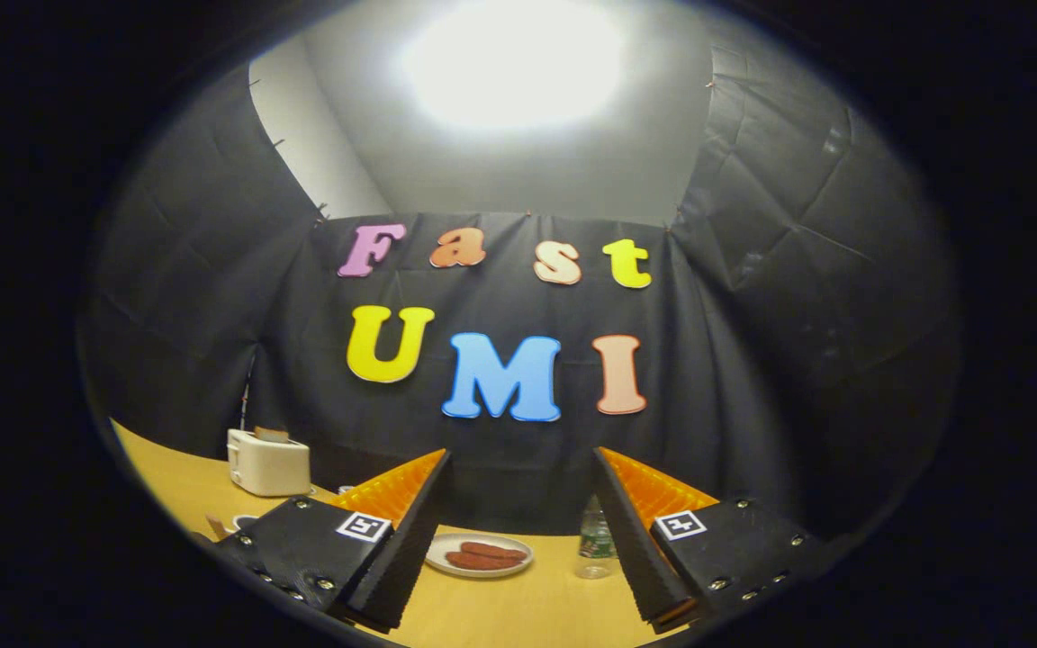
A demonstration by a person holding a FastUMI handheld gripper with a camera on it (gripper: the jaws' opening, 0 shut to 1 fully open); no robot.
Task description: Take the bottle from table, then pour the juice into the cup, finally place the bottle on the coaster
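Note:
A clear plastic bottle with a green label stands on the yellow table, just ahead of the right finger and partly hidden behind it. My gripper is open, its two fingers spread wide with nothing between them, held above the table and pointing toward the back wall. A small cup peeks out beside the left finger, near the toaster.
A white plate with two sausages lies on the table between the fingers, left of the bottle. A white toaster with a slice of bread in it stands at the left, near the black cloth wall.

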